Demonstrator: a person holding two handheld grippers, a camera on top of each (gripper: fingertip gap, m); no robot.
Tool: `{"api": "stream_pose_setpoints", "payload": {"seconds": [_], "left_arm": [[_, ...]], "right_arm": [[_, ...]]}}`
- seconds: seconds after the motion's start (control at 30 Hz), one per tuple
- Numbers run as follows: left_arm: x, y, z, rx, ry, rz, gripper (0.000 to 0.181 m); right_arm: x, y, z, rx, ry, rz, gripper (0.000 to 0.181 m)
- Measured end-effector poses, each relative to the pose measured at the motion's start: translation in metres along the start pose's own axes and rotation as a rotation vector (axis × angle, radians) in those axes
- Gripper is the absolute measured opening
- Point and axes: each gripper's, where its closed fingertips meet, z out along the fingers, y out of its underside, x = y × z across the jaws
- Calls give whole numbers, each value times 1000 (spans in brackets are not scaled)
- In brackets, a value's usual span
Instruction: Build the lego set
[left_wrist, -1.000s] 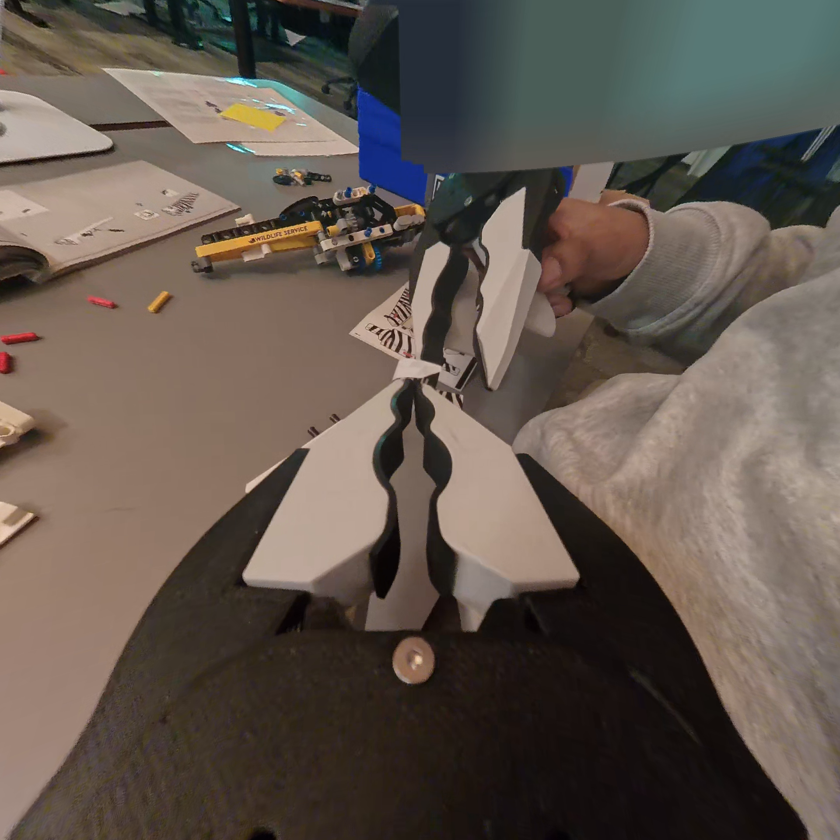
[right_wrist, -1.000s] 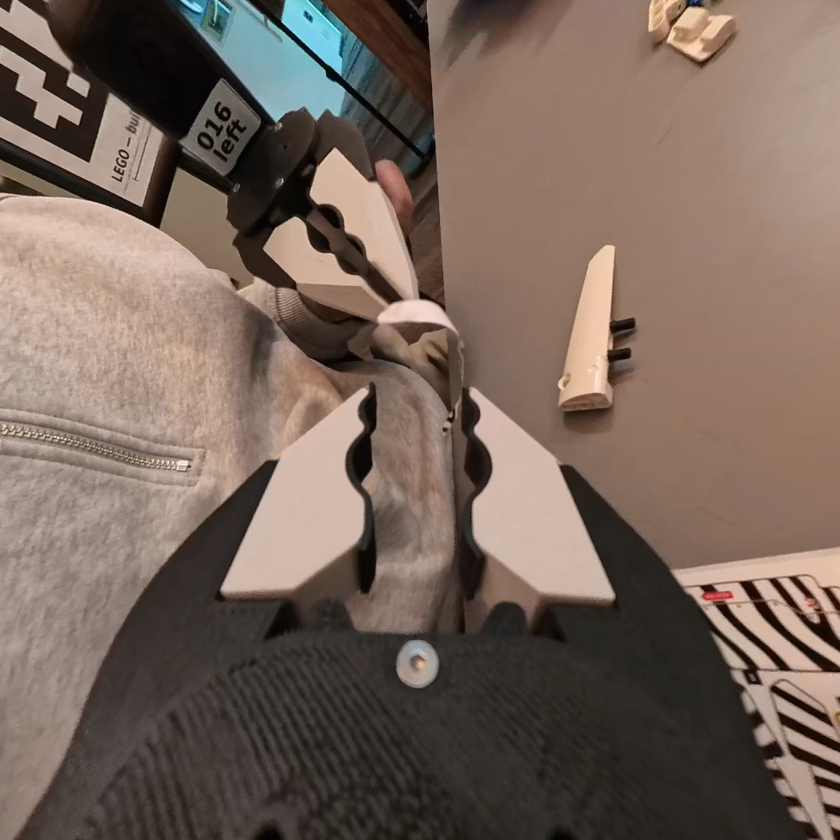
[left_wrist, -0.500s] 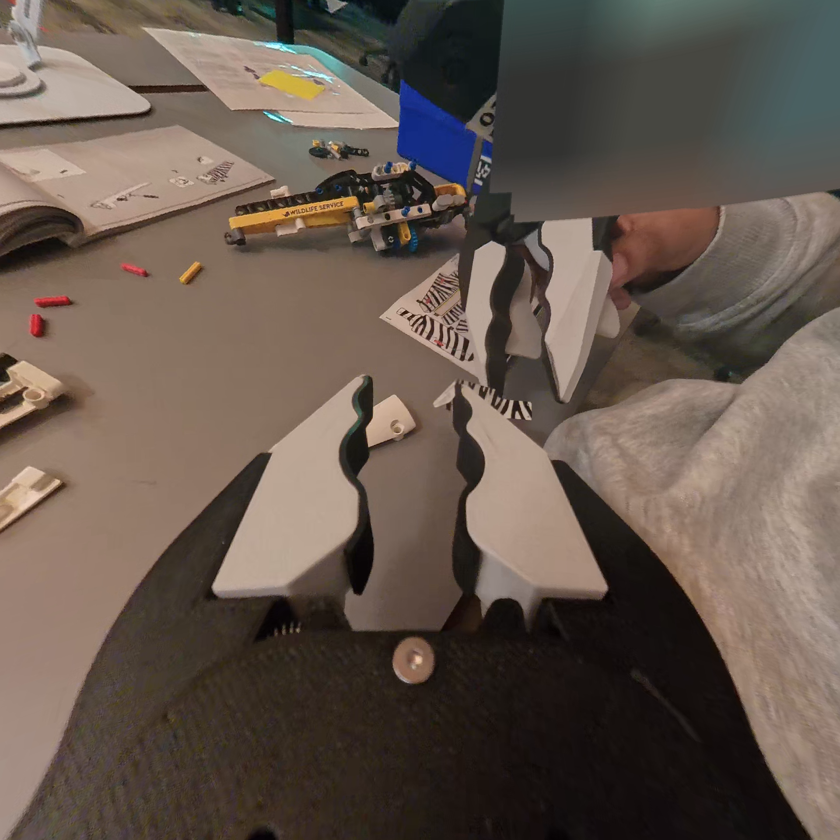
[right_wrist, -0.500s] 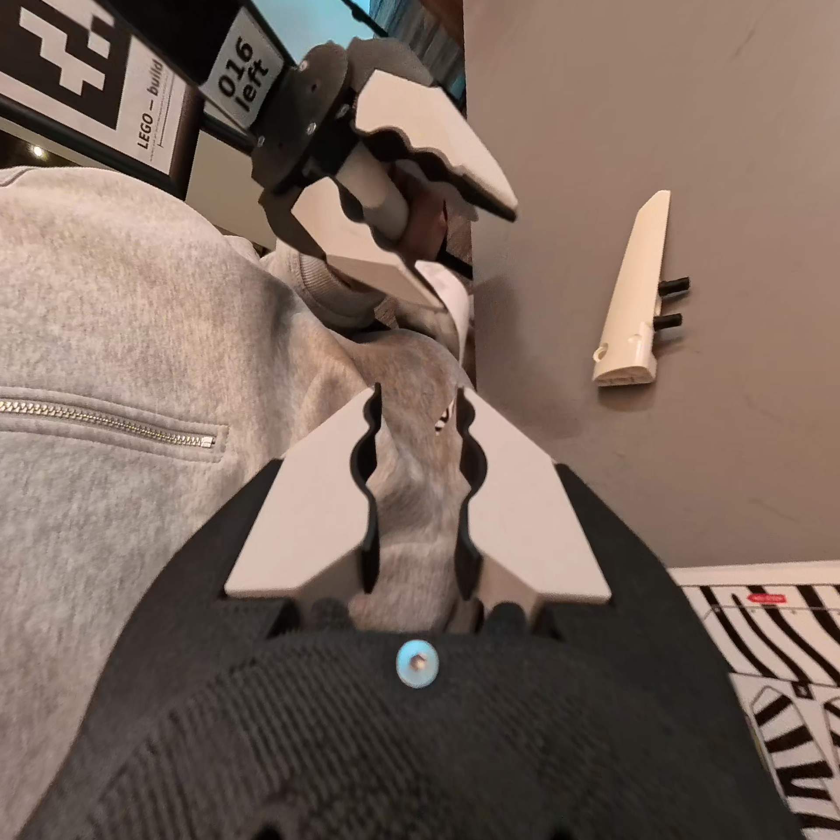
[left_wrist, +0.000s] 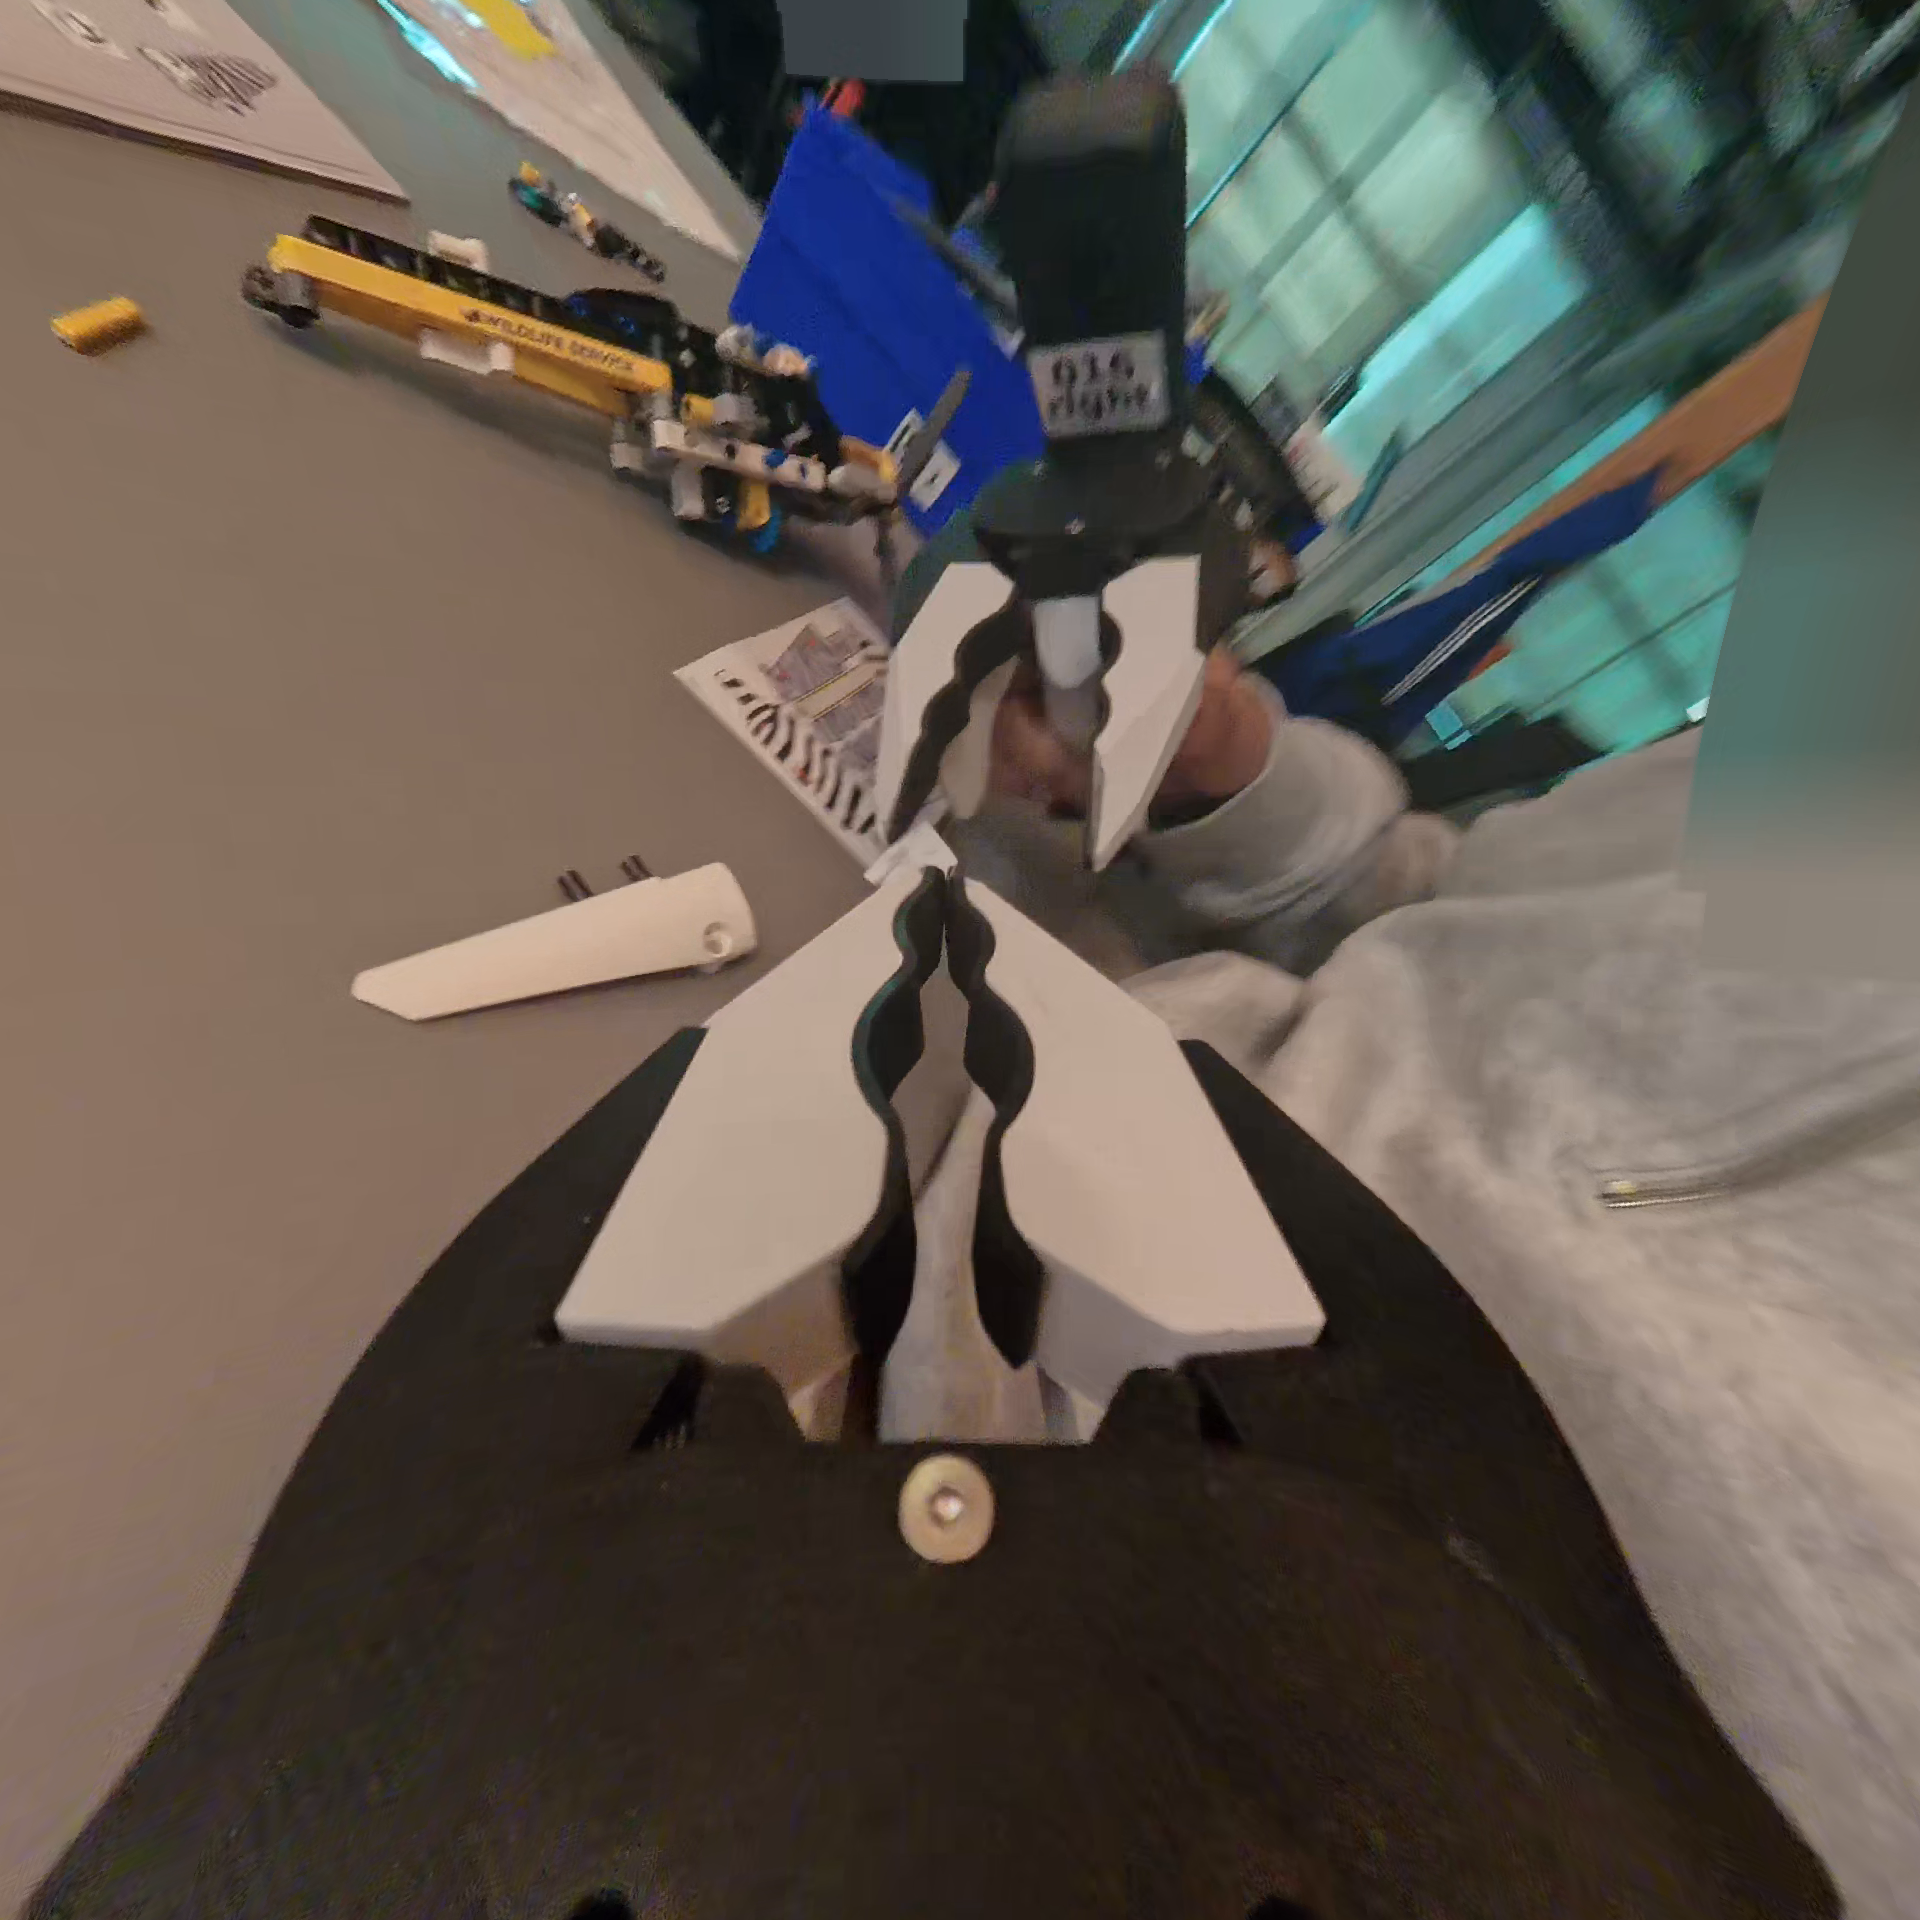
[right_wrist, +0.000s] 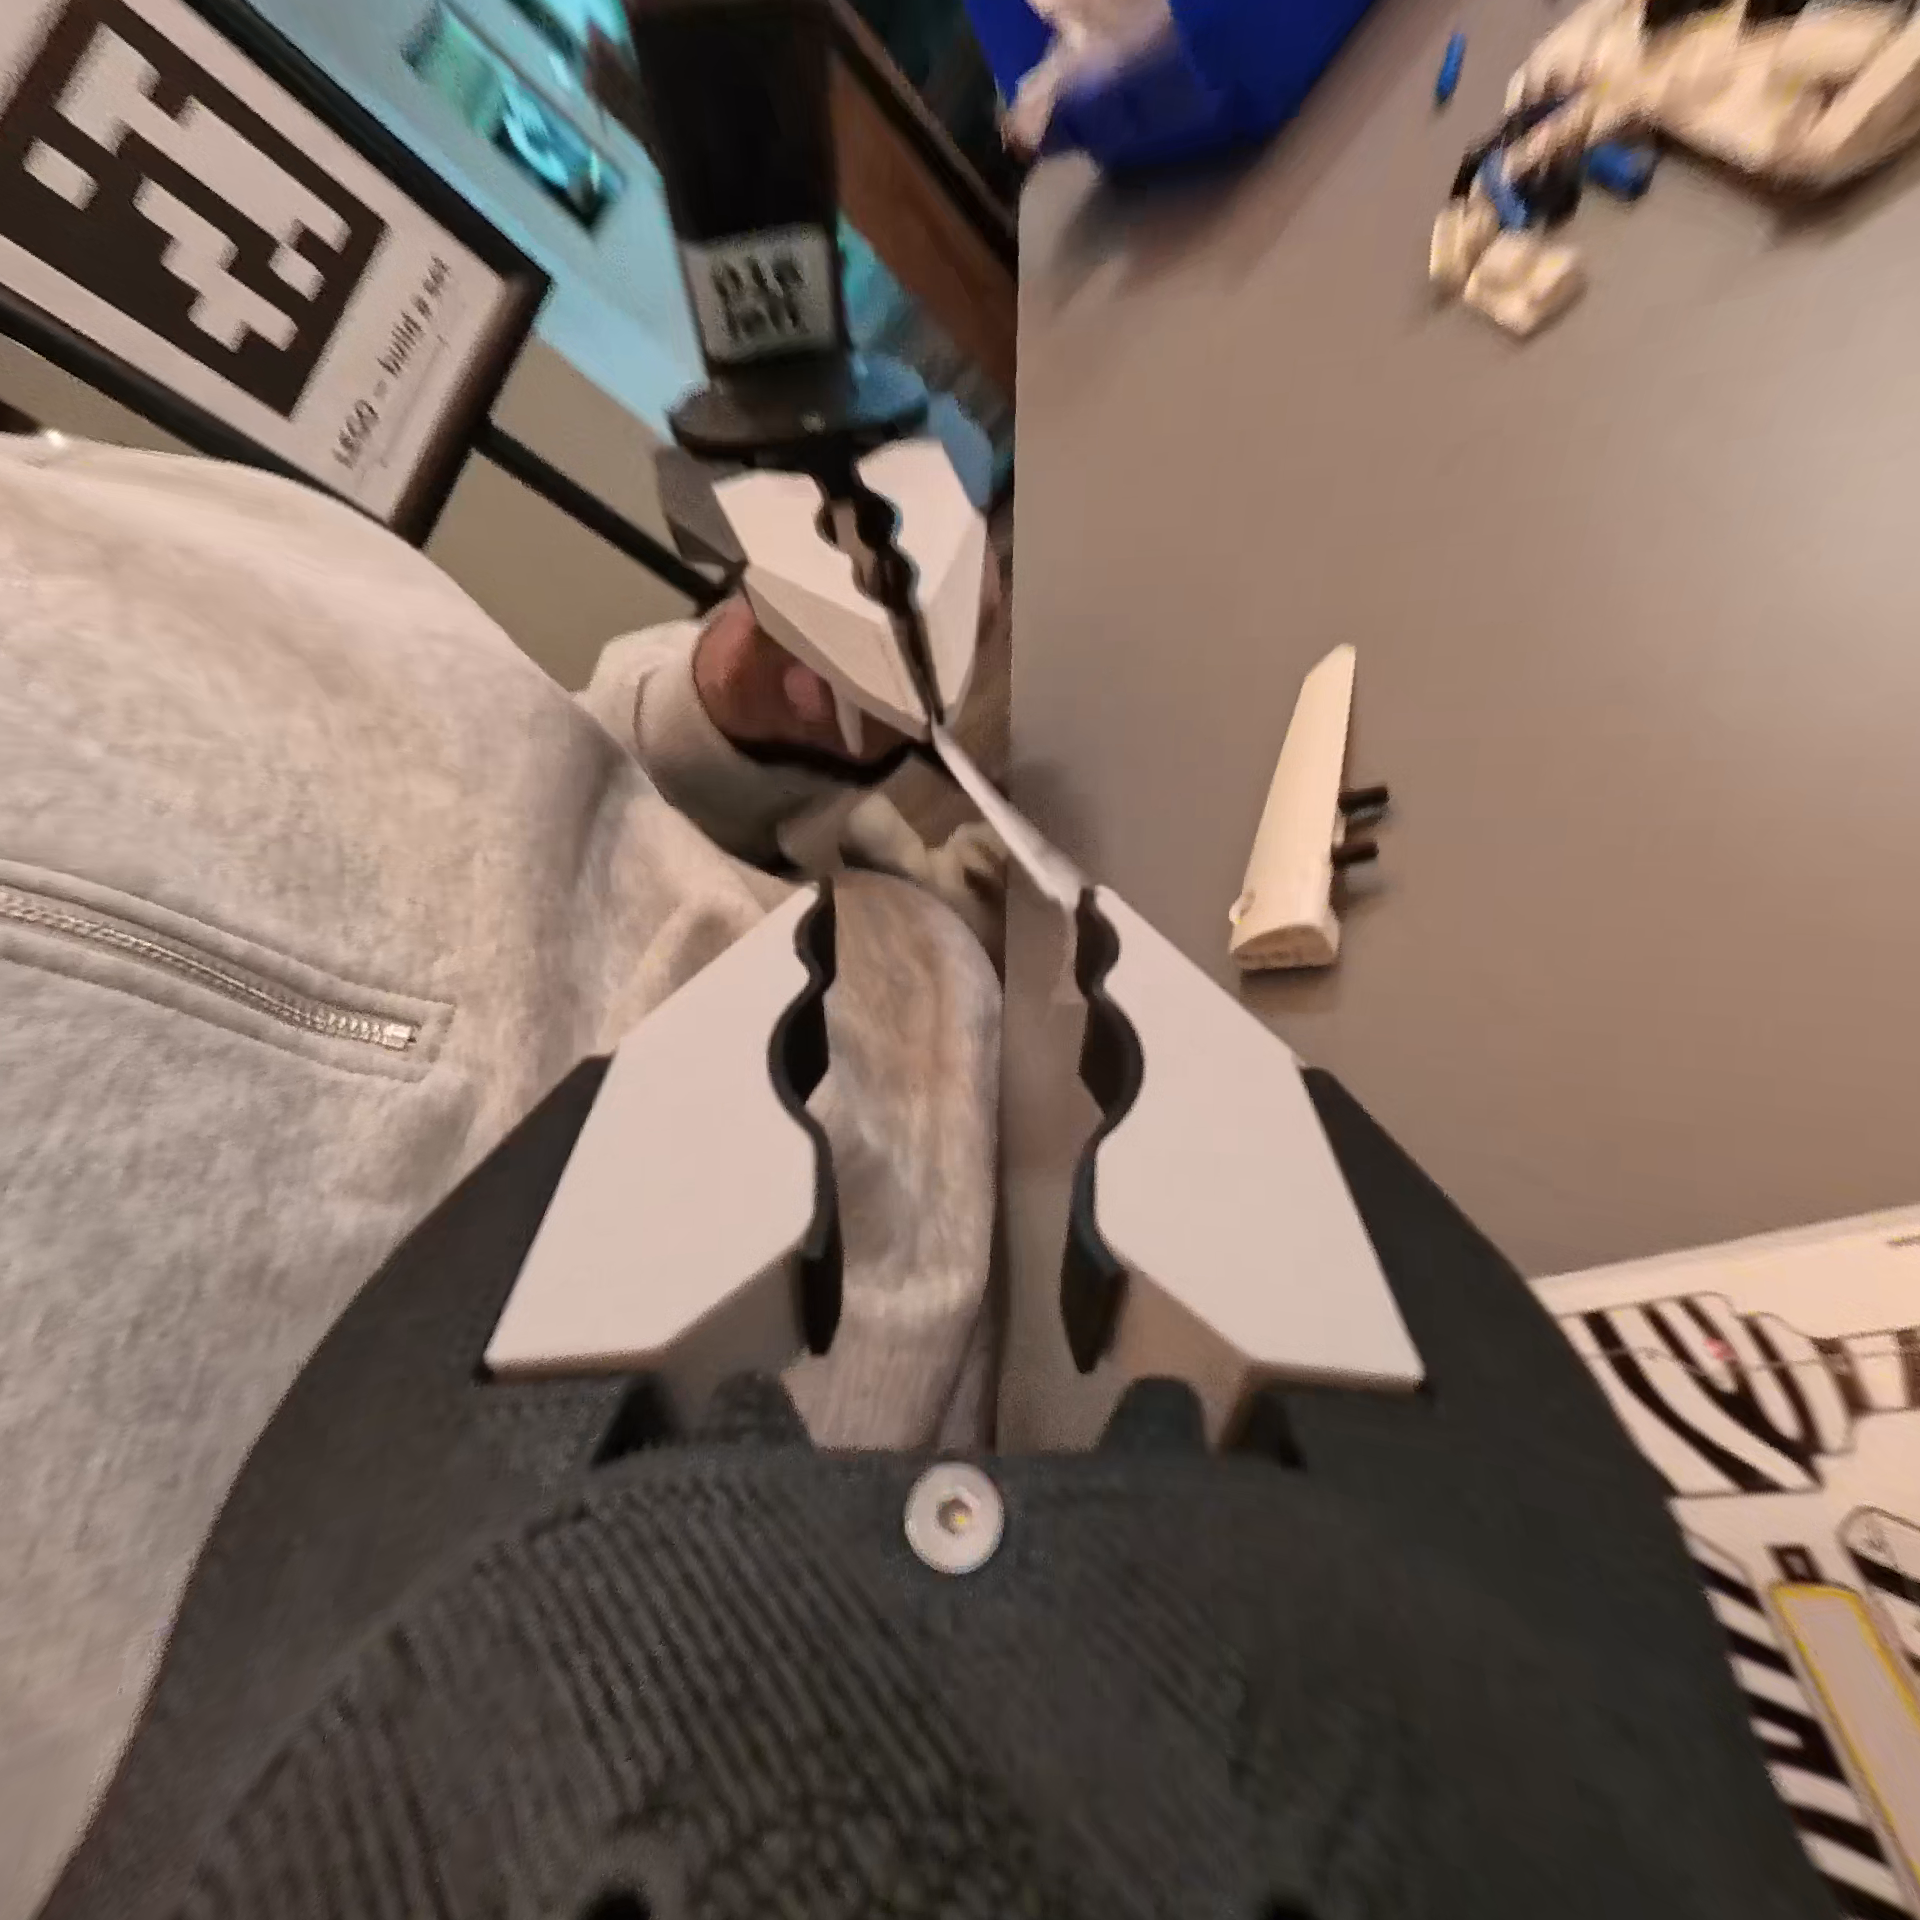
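My left gripper (left_wrist: 940, 883) is shut on a small white sticker (left_wrist: 912, 854), held in the air off the table's near edge. In the right wrist view the sticker (right_wrist: 1003, 821) stretches from the left gripper (right_wrist: 930, 712) to the tip of one of my right gripper's fingers (right_wrist: 1091, 914). My right gripper (right_wrist: 954, 902) is open, facing the left one tip to tip; it also shows in the left wrist view (left_wrist: 997, 842). A white tapered Lego panel (left_wrist: 561, 945) with two black pins lies on the grey table (left_wrist: 260, 675), just left of the grippers.
A zebra-striped sticker sheet (left_wrist: 800, 707) lies at the table edge. A yellow and black Lego build (left_wrist: 540, 353) sits farther back, a blue bin (left_wrist: 873, 312) behind it. Instruction booklets, a loose yellow piece (left_wrist: 99, 320) and my grey sweatshirt (left_wrist: 1455, 1247) are nearby. My left and right fingertips are right by each other. The loose yellow piece (left_wrist: 99, 320) sits 20 cm or so from the ends of my right fingers.
The left gripper, open half a second ago, has closed on the sticker again and tilted toward the right gripper. The right gripper stayed open.
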Motion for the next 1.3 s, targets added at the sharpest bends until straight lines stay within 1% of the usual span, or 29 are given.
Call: {"api": "stream_pose_setpoints", "payload": {"seconds": [0.07,0.13,0.2,0.3,0.33,0.4,0.47,0.5,0.57,0.63,0.7,0.77,0.83,0.9,1.0,1.1,1.3], "left_arm": [[8,-8,-7,66,94,-97,0],[9,-12,-13,105,136,-169,0],[2,-13,-16,122,119,-227,0],[-16,-9,-12,100,46,-348,0],[-22,-4,-10,75,8,-372,0],[-33,4,-6,30,-74,-368,0],[-35,4,-2,26,-78,-387,0],[-34,3,-1,27,-64,-403,0],[-32,3,2,22,-44,-420,0],[-29,2,3,30,-16,-440,0],[-25,0,3,46,23,-470,0],[-27,1,1,48,16,-470,0],[-29,3,0,34,-5,-451,0],[-26,3,0,25,8,-445,0],[-26,3,2,12,8,-435,0],[-26,4,2,6,7,-431,0],[-28,6,2,10,7,-439,0]], "right_arm": [[3,-12,-9,97,40,-44,55],[5,-21,-20,175,80,-85,57],[3,-31,-27,246,133,-162,63],[-6,-44,-29,314,324,-424,72],[-9,-46,-26,307,403,-526,73],[-13,-44,-14,253,546,-707,75],[-6,-37,0,150,683,-872,73],[0,-34,4,95,761,-956,67],[9,-28,12,-1,869,-1111,45],[14,-23,20,-59,890,-1176,40],[15,-21,24,-55,860,-1132,46],[15,-21,23,-20,797,-1037,52],[14,-19,22,4,702,-910,52],[13,-16,22,21,605,-790,53],[11,-13,23,31,509,-676,50],[7,-16,22,54,476,-647,44],[12,-16,21,26,518,-647,35]]}}
